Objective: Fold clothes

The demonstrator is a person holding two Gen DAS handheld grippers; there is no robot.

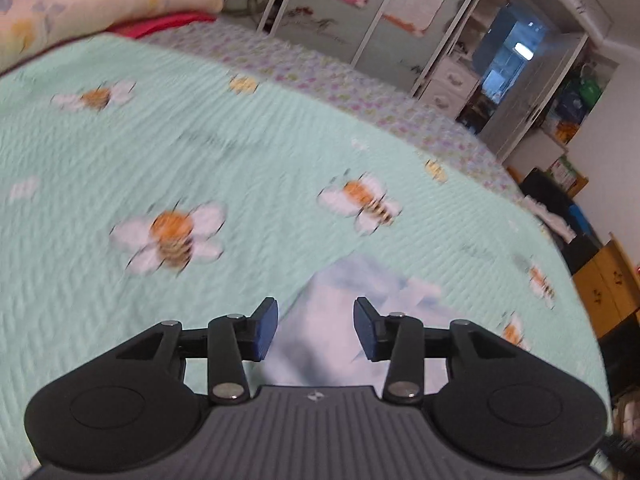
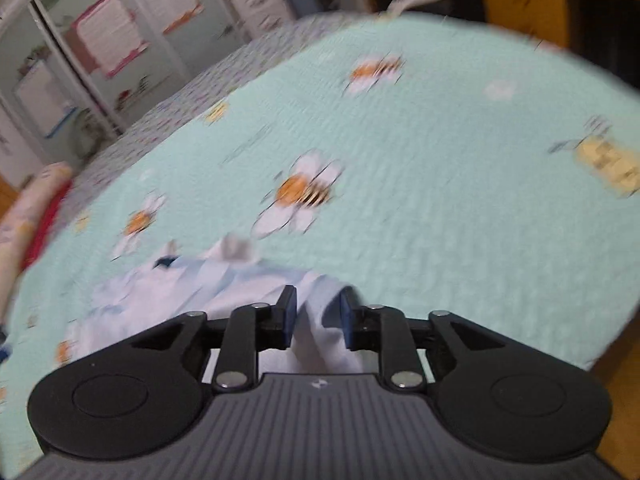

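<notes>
The pale white-and-light-blue cloth garment point(image 2: 208, 280) lies bunched on the mint-green quilted bedspread with orange-and-white bee and flower prints point(image 2: 440, 208), near its front edge, with both tools over it. In the right wrist view a fold of the garment rises between the 2 blue pads of the right gripper point(image 2: 318, 318), which stand apart and do not seem to press it. In the left wrist view the garment point(image 1: 340, 320) shows beyond and beneath the left gripper point(image 1: 316, 328), its fingers spread with no cloth pinched. Both views are smeared, so edges and seams are hard to read. The risk I see: closing now would catch a random bunch or several layers rather than a clean hem, giving a crooked fold. The bedspread could be nipped too. A floral pillow point(image 1: 100, 4) lies well apart.
</notes>
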